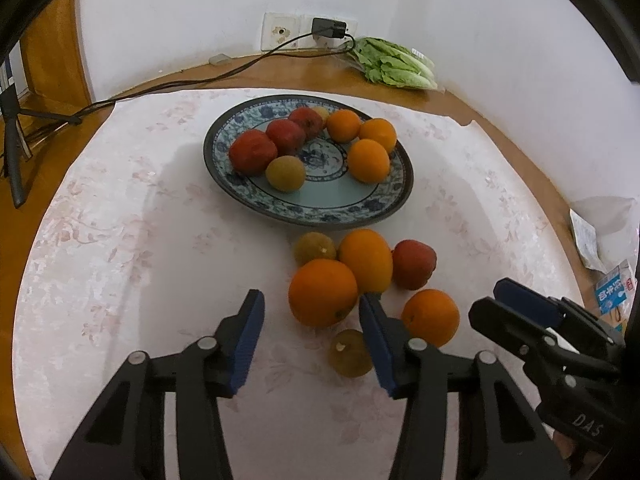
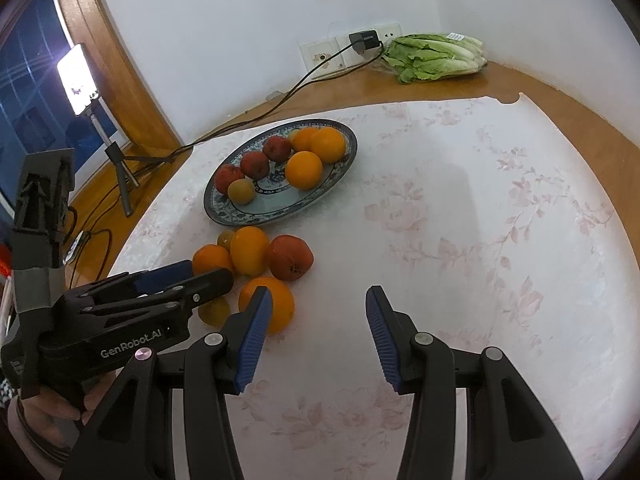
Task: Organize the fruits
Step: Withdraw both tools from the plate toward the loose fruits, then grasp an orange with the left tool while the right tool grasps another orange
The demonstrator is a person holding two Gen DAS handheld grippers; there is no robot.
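Note:
A blue-patterned plate holds three red fruits, three oranges and small yellow-green fruits. In front of it on the cloth lie loose fruits: a large orange, a taller orange, a red fruit, another orange and two small yellow-green fruits. My left gripper is open and empty, just before the large orange. My right gripper is open and empty, right of the loose pile.
A pale floral cloth covers the wooden table. Bagged lettuce lies at the back by wall sockets with a charger and cable. A tripod with a lit phone stands at the left. Packets lie at the right edge.

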